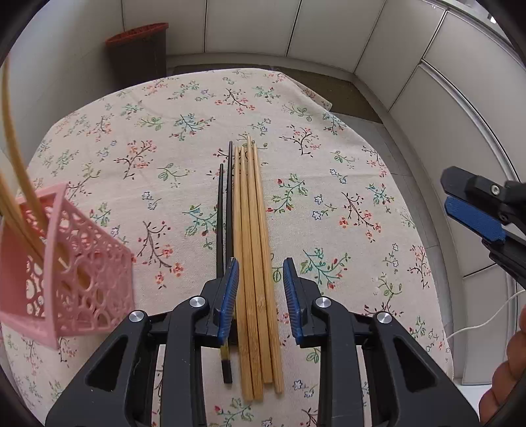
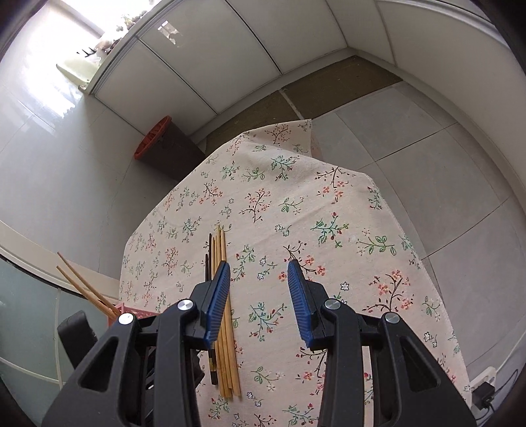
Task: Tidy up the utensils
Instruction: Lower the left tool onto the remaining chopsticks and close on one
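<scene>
The left gripper (image 1: 259, 292) points steeply down at the table, its two blue-padded fingers (image 1: 230, 289) standing a moderate way apart over a row of chopsticks. No earlier view is available, so only the present stance can be told: the pads straddle the bamboo chopsticks (image 1: 253, 262), which lie flat on the cloth between them, and a clear gap shows between the sticks and the right-hand pad, so nothing is gripped. Just beside the bamboo ones, on their left, lie two black chopsticks (image 1: 227, 203), partly under the left-hand finger.

In the right wrist view, the right gripper (image 2: 258, 295) hangs above bare cloth with its jaws partly spread and nothing between them; the same row of chopsticks runs under and past its left-hand finger (image 2: 217, 302).

To the left of the row stands a pink latticed holder (image 1: 82, 279), with several bamboo chopsticks (image 1: 13, 164) already leaning up out of it. The floral tablecloth (image 1: 328, 164) covers the whole table.

Further back, on the floor beyond the table's far edge, a dark bin with a red rim (image 1: 138, 49) stands against white cabinet doors (image 1: 250, 26). At the right edge of the left wrist view, a white cable (image 1: 486, 320) trails by the person's hand (image 1: 506, 371).
</scene>
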The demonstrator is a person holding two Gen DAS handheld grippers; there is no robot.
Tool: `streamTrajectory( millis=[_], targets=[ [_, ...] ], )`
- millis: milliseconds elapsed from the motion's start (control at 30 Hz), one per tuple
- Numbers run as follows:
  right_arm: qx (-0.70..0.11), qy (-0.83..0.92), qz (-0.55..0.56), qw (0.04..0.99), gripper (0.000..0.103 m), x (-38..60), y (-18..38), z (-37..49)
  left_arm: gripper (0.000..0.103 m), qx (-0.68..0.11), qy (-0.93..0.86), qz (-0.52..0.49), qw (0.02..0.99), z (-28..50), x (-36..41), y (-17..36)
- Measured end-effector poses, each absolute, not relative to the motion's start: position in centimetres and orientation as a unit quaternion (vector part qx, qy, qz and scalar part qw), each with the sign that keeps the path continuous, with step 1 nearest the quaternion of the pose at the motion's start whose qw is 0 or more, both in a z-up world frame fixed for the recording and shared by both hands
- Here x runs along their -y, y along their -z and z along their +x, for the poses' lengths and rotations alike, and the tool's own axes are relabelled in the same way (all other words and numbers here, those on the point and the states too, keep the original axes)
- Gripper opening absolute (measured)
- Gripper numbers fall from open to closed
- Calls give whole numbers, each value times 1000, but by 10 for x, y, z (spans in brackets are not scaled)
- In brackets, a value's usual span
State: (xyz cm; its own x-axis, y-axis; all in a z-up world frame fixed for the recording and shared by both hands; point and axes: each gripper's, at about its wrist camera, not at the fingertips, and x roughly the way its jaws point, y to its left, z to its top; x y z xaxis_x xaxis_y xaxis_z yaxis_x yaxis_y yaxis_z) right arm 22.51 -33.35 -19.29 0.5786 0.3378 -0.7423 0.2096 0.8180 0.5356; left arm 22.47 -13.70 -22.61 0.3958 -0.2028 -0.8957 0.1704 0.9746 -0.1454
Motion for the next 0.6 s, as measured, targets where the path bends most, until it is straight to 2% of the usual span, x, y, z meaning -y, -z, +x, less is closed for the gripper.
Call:
streamTrajectory(
  millis=[167, 267, 500, 600],
  targets=[
    [-456, -47, 310, 833, 37, 335, 194, 228, 22, -563, 118, -21, 818, 242, 136, 242],
    [-455, -49, 312, 832, 37, 336, 193, 228, 16, -563, 116, -18, 818, 245, 136, 246],
    [-457, -55, 313, 830, 37, 332, 194, 230, 14, -562, 111, -1, 819, 260, 140, 247],
    [-457, -55, 315, 830, 37, 333, 196, 230, 10, -575, 114, -30, 810, 266, 132, 247]
  ],
)
